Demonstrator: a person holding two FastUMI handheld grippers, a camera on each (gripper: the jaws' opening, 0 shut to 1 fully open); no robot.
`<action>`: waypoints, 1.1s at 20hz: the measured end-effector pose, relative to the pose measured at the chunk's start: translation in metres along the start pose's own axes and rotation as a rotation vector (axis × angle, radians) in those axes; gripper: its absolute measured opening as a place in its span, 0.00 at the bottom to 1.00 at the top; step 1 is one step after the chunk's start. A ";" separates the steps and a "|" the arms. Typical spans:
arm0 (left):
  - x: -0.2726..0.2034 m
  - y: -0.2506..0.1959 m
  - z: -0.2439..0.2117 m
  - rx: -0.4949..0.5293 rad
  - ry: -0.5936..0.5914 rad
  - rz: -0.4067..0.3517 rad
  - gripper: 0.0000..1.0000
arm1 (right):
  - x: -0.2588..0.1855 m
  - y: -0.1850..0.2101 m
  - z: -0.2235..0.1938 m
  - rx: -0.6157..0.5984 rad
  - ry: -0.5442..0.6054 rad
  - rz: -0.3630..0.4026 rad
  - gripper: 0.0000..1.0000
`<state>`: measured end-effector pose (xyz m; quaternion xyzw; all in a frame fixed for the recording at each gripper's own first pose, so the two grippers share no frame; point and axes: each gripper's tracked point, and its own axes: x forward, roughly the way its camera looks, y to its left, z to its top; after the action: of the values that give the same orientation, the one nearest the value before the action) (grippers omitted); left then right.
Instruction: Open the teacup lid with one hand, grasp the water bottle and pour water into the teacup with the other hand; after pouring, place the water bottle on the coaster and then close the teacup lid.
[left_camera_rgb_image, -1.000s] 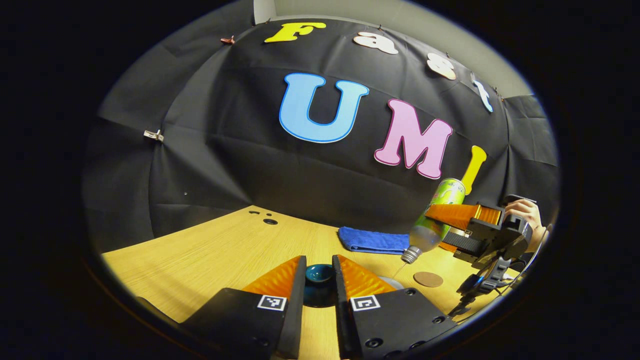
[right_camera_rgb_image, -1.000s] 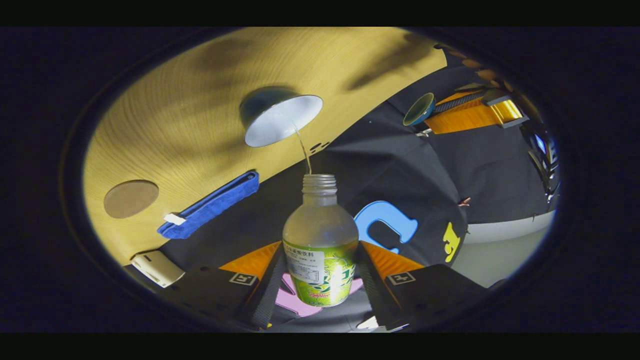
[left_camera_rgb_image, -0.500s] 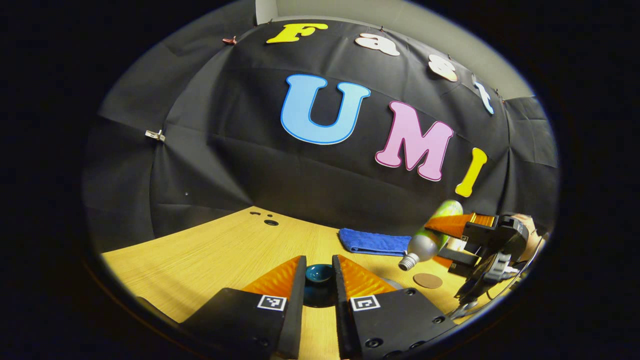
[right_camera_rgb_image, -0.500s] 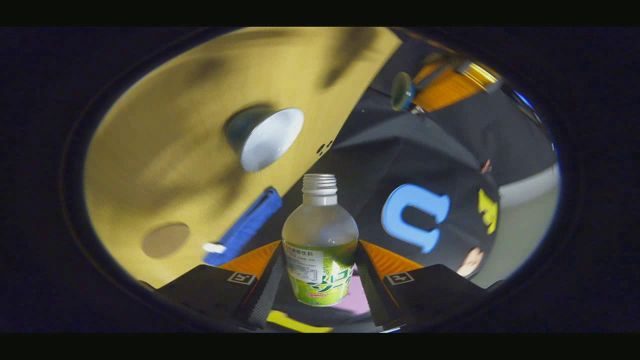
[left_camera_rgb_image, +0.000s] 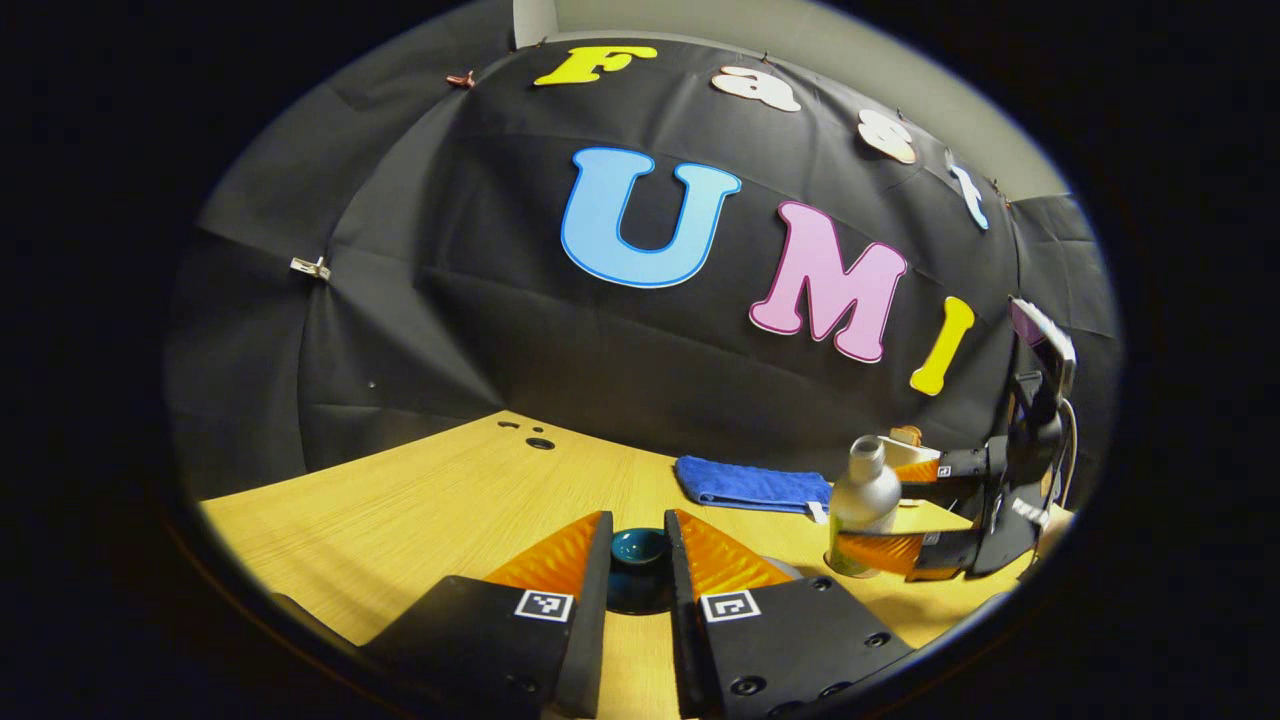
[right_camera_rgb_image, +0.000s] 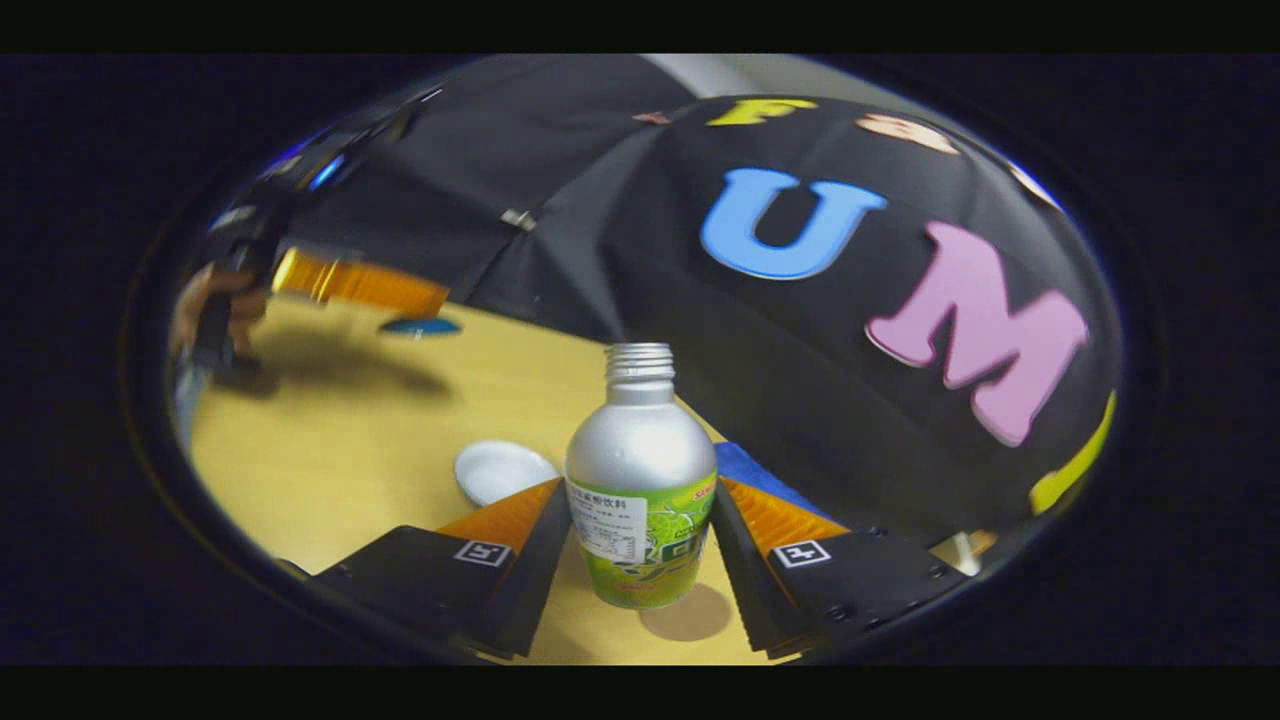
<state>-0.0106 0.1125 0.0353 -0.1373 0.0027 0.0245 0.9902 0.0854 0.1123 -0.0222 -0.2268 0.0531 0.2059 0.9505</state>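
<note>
My right gripper (right_camera_rgb_image: 640, 490) is shut on the silver water bottle (right_camera_rgb_image: 640, 500) with a green label, which stands upright and uncapped. Its base hangs close over the round brown coaster (right_camera_rgb_image: 690, 612); I cannot tell whether they touch. The open teacup (right_camera_rgb_image: 505, 472), white inside, stands to the bottle's left. In the left gripper view, my left gripper (left_camera_rgb_image: 638, 520) is shut on the teal lid (left_camera_rgb_image: 640, 550), held above the table (left_camera_rgb_image: 400, 510). To its right stand the bottle (left_camera_rgb_image: 865, 495) and the right gripper (left_camera_rgb_image: 880, 510). The right gripper view shows the left gripper (right_camera_rgb_image: 430, 312) holding the lid (right_camera_rgb_image: 420, 326) at upper left.
A folded blue cloth (left_camera_rgb_image: 750, 483) lies at the back of the wooden table, just behind the bottle, also seen as the cloth (right_camera_rgb_image: 745, 465). A hand (right_camera_rgb_image: 215, 300) holds the left gripper. Small dark holes (left_camera_rgb_image: 540, 442) mark the table's far left.
The bottle stopped pouring, swung from tipped over the teacup to upright, and came down over the coaster. The left gripper has kept the lid still.
</note>
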 end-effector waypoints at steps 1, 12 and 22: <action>0.000 -0.002 0.000 0.002 0.001 -0.002 0.35 | -0.002 -0.002 0.002 0.092 -0.043 0.003 0.79; 0.007 -0.027 -0.012 0.029 0.024 -0.036 0.33 | 0.020 -0.004 -0.023 0.546 -0.190 -0.087 0.79; 0.011 -0.029 -0.019 0.047 0.044 -0.038 0.35 | 0.035 0.007 -0.040 0.509 -0.130 -0.102 0.79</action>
<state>0.0015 0.0796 0.0248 -0.1148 0.0224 0.0027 0.9931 0.1144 0.1129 -0.0679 0.0309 0.0307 0.1520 0.9874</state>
